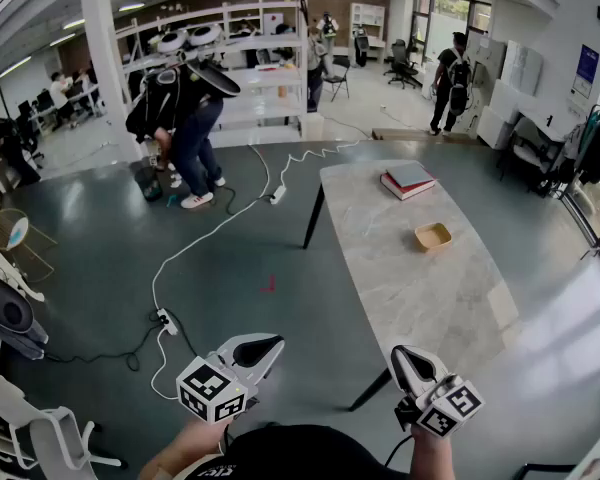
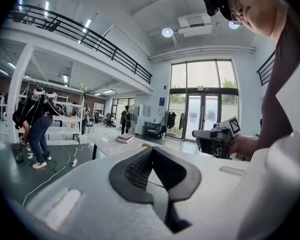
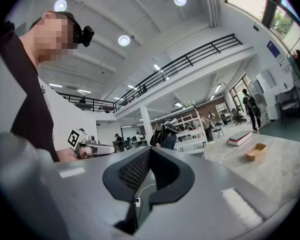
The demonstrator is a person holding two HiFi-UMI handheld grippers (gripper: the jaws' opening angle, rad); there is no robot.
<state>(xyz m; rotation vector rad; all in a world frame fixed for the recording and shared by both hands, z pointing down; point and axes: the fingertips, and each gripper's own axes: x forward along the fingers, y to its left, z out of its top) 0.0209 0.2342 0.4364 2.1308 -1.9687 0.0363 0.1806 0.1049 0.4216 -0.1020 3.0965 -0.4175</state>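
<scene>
Short of the marble table (image 1: 420, 288), left gripper (image 1: 272, 345) and right gripper (image 1: 401, 355), jaws closed, empty, wooden tray (image 1: 432, 236) well ahead.

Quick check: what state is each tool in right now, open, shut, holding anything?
Left tool: shut, jaws together, nothing between them.
Right tool: shut, jaws together, nothing between them.

Left gripper (image 1: 268, 347), right gripper (image 1: 404, 356) held low, fingers (image 2: 135, 171) together, empty.
</scene>
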